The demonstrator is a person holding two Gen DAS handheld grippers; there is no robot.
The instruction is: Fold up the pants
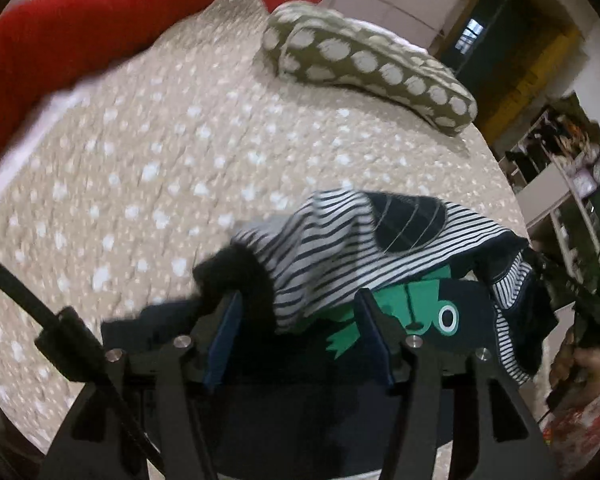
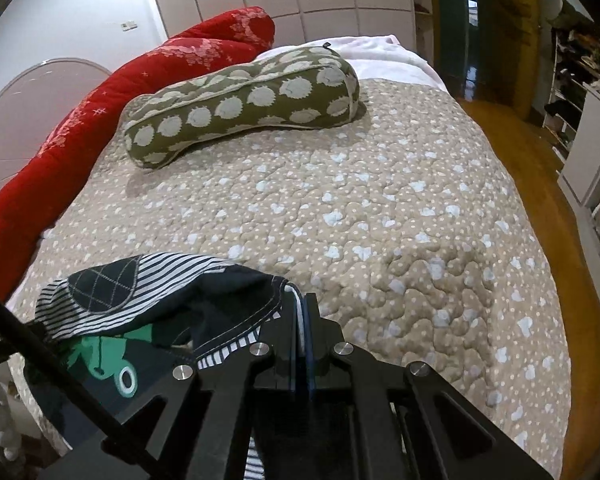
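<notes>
My right gripper (image 2: 302,312) is clenched on the striped pants (image 2: 148,292) — my left gripper (image 1: 296,312) stands released around their dark cuff, near me on the bed (image 2: 380,208).

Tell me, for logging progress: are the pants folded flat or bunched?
Bunched: the pants sit in a rumpled heap, and the right gripper pinches one edge.

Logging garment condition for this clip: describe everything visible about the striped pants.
The striped pants look like soft knit, navy-and-white striped, with a dark quilted oval patch, navy cuff and a green frog print on a navy panel. They are bunched, partly lifted over the beige quilt. The right hand-held gripper is shut on an edge; the left hand-held gripper stands open around the fabric.
</notes>
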